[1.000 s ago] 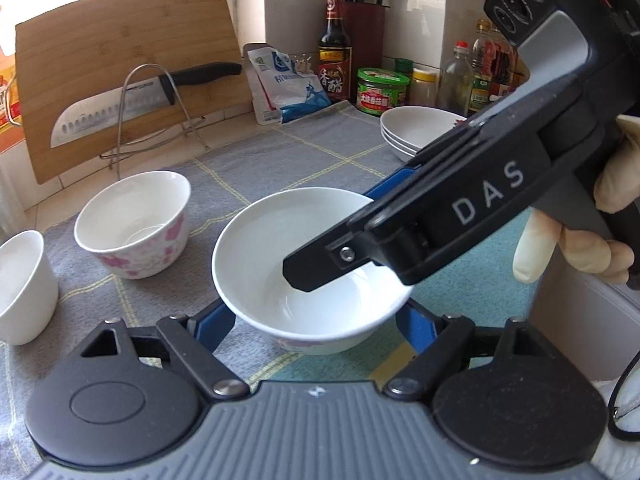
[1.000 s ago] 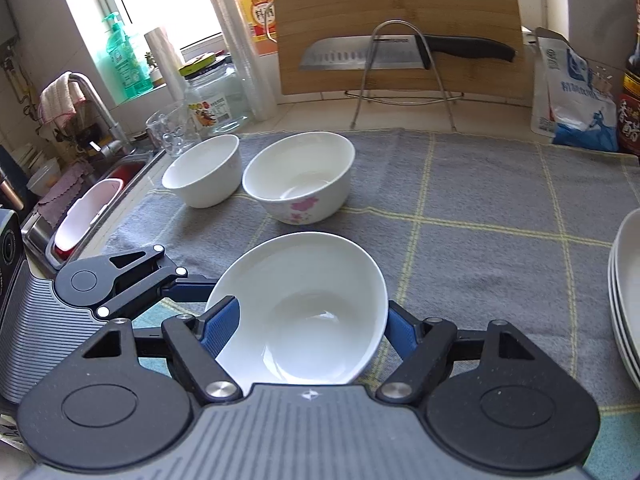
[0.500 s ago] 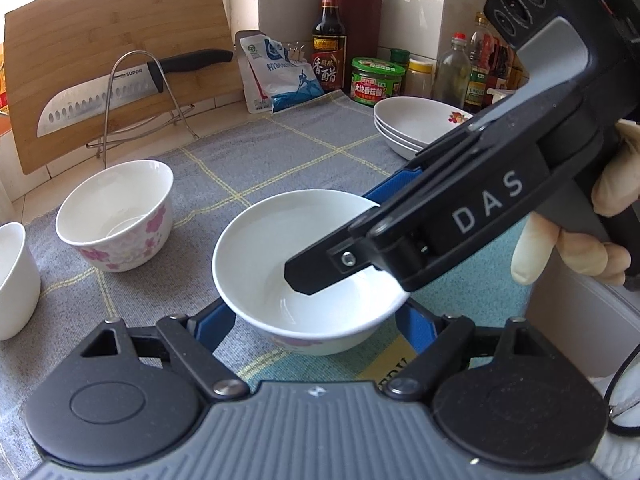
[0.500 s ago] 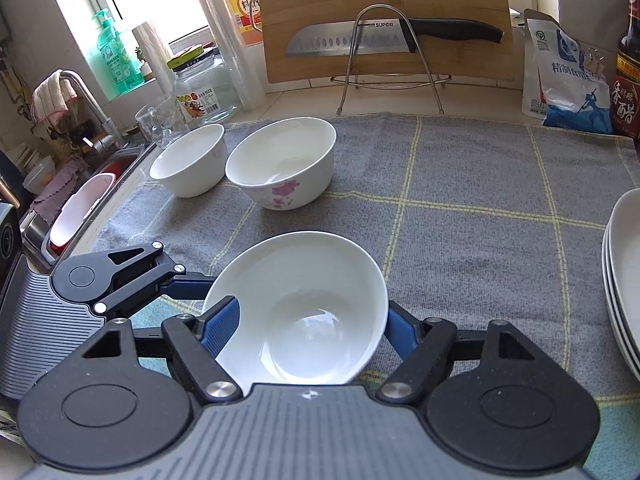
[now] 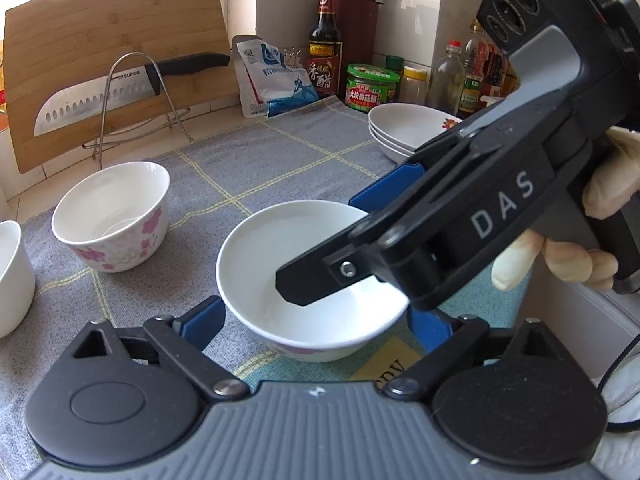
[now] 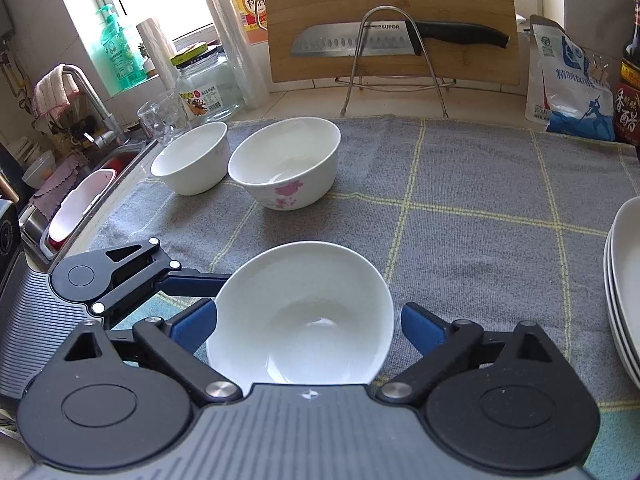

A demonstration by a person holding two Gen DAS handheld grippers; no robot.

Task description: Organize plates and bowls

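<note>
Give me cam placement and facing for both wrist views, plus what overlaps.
Left wrist: sits on the left gripper, looking across the grey cloth toward the plate stack and condiment bottles; shows its own blue fingers, the right gripper and a gloved hand.
Right wrist: sits on the right gripper, facing the cutting board and sink; shows its own fingers and the left gripper at lower left.
Shared: near white bowl, floral bowl, plain bowl, knife, plates.
</note>
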